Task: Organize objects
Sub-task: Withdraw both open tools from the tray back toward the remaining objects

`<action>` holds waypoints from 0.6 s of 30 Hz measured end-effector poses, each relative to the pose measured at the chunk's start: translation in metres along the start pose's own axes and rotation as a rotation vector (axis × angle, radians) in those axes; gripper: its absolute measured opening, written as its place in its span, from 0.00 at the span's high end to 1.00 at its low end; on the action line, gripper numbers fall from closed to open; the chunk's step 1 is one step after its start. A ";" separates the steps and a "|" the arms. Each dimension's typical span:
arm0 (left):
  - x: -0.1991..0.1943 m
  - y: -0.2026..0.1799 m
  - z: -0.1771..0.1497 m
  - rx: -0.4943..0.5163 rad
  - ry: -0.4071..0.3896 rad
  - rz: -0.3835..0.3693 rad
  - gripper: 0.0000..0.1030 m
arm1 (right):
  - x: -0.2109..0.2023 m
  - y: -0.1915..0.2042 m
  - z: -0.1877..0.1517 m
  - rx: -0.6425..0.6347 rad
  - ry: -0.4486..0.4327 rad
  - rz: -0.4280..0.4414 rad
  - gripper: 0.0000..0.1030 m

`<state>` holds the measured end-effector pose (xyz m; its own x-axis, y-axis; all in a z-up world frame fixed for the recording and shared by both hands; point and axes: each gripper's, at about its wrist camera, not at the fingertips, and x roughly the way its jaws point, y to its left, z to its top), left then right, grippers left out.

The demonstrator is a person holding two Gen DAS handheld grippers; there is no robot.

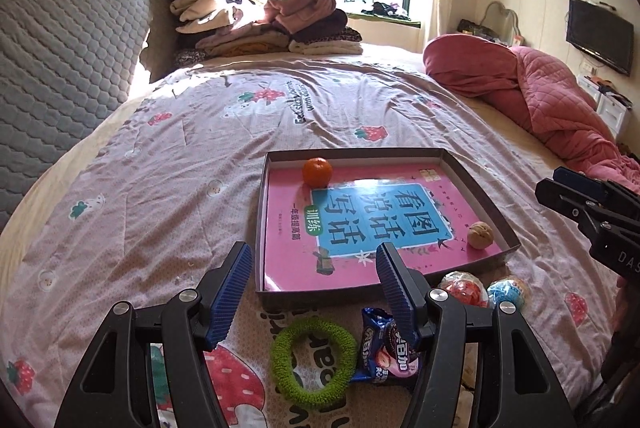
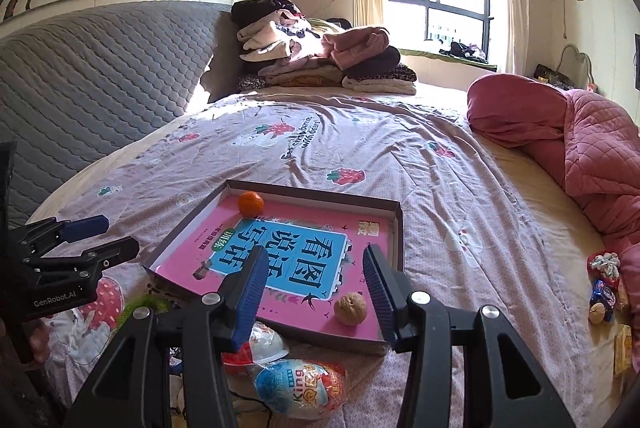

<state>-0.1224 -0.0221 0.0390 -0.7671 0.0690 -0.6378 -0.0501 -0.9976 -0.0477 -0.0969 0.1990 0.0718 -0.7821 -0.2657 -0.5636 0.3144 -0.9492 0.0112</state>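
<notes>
Just beyond right gripper (image 2: 314,276): walnut (image 2: 350,308)

The right tongs (image 2: 314,286) stand open and empty above the near edge of a shallow box (image 2: 396,228) on the bed (image 2: 440,195). In the box lie a pink book (image 2: 288,256), an orange (image 2: 251,204) and a walnut (image 2: 350,308). Two wrapped eggs (image 2: 298,386) lie just before the box. The left tongs (image 2: 100,236) are at the left edge.
</notes>
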 end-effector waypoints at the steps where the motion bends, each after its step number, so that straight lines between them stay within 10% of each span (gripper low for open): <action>1: -0.001 0.001 -0.003 -0.002 0.004 0.002 0.36 | -0.002 0.000 -0.001 0.002 -0.006 -0.001 0.52; 18: -0.022 0.015 -0.029 -0.031 -0.005 0.015 0.36 | -0.036 0.003 -0.025 0.018 -0.063 0.019 0.47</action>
<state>-0.0880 -0.0381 0.0301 -0.7709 0.0537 -0.6347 -0.0184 -0.9979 -0.0622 -0.0546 0.2097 0.0711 -0.8087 -0.2933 -0.5098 0.3203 -0.9466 0.0365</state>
